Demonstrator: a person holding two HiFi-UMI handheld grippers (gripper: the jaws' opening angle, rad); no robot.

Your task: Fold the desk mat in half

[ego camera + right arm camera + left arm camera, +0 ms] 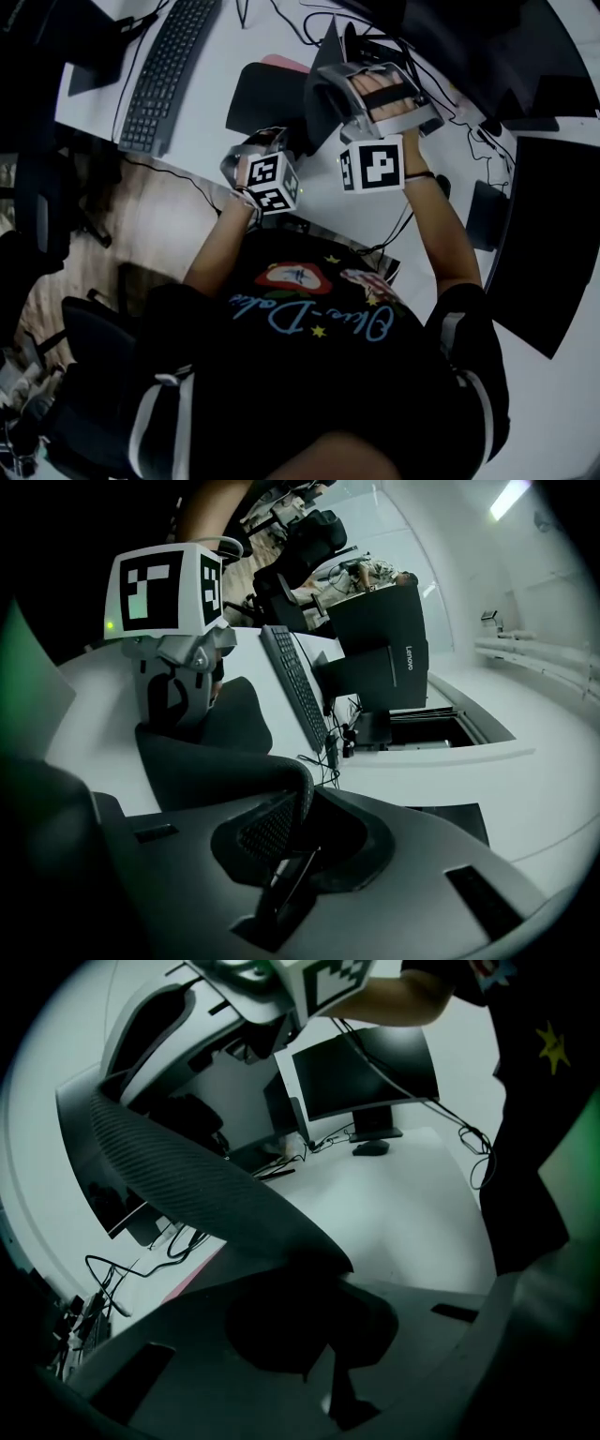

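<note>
The black desk mat (267,98) is partly lifted off the white desk (216,56), one end still lying flat. In the left gripper view its ribbed underside (178,1171) curves down from the upper left into my left gripper (323,1265), which is shut on the mat's edge. My right gripper (281,822) is shut on another part of the same edge, where the mat (216,757) bends over into its jaws. In the head view the right gripper (375,98) is held higher and farther out than the left gripper (267,173). Both pairs of fingertips are hidden by the mat.
A black keyboard (164,70) lies on the desk to the left of the mat. A pink edge (286,64) shows at the mat's far side. Cables (300,23) and dark monitors (384,653) stand along the back, a large black panel (553,244) lies at the right, and chairs (37,206) stand at the left.
</note>
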